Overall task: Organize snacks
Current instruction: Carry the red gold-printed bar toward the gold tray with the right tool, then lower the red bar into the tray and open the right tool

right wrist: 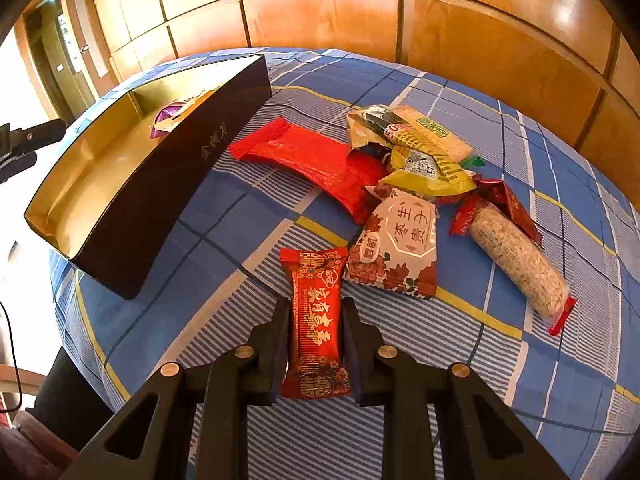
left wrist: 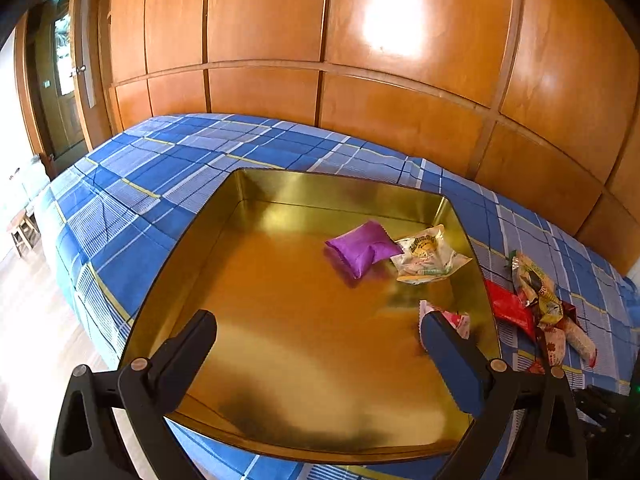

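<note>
A gold-lined tin box (left wrist: 248,216) with dark outer walls (right wrist: 168,184) lies on the bed. Inside it are a purple packet (left wrist: 362,248), a pale yellow packet (left wrist: 428,256) and a small pink-white packet (left wrist: 454,320) by my left gripper's right finger. My left gripper (left wrist: 316,340) is open and empty above the box. My right gripper (right wrist: 316,320) is shut on a red snack packet with gold writing (right wrist: 316,320), just above the bed. A pile of snacks lies beyond: a long red packet (right wrist: 312,160), a yellow-green packet (right wrist: 424,148), a floral white packet (right wrist: 400,248), a clear cereal bar (right wrist: 516,256).
The bed has a blue plaid sheet (right wrist: 500,360). A wooden panelled wall (left wrist: 360,40) stands behind it. The bed's left edge drops to a pale floor (left wrist: 36,320), with a door (left wrist: 64,80) and a small stool (left wrist: 22,232) further left.
</note>
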`<state>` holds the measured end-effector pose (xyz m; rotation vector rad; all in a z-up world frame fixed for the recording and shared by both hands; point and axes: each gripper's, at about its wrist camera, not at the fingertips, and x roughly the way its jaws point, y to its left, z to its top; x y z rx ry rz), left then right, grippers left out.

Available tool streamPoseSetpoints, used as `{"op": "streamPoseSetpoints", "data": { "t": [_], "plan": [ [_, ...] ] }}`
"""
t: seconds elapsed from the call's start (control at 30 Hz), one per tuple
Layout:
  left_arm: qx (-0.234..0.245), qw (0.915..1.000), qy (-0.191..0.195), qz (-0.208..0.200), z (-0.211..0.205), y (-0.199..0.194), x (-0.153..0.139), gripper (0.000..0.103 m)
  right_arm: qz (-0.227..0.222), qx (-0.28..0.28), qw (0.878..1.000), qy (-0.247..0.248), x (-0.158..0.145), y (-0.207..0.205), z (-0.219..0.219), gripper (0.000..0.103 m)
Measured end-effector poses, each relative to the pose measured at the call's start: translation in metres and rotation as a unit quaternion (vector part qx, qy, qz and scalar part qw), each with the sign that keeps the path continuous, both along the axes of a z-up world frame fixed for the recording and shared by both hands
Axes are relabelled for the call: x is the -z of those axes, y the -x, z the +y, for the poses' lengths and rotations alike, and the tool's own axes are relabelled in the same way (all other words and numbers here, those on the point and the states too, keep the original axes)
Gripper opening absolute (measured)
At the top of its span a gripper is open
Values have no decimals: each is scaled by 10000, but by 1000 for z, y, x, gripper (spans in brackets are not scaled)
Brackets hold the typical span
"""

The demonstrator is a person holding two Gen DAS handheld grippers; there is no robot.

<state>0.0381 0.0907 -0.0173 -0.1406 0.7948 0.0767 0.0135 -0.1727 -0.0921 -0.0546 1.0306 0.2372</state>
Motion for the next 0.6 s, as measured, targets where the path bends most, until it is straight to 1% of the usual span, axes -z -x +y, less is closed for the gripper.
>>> {"op": "streamPoseSetpoints", "data": {
  "t": [0.07,0.2,0.3,0.4,0.47,0.6],
  "plan": [
    [-3,10000,70,4,3,1,1,103,82,96,9998,-150,-4,-2,-2,22],
    [-66,9999,136,-55,7,3,1,103,-73,87,9981,-612,-28,-3,-1,22],
    [-156,9998,62,-89,10,3,0,103,-233,-136,9961,-838,-50,-4,11,22],
    [-201,9996,33,-183,15,4,-2,103,-318,-500,9930,-1019,-68,-8,31,22],
    [-244,9994,37,-247,20,5,-4,103,-307,-737,9911,-1064,-76,-13,49,22],
    [-350,9990,67,-281,32,8,-6,103,-265,-1080,9884,-1039,-81,-24,82,23]
  ]
}}
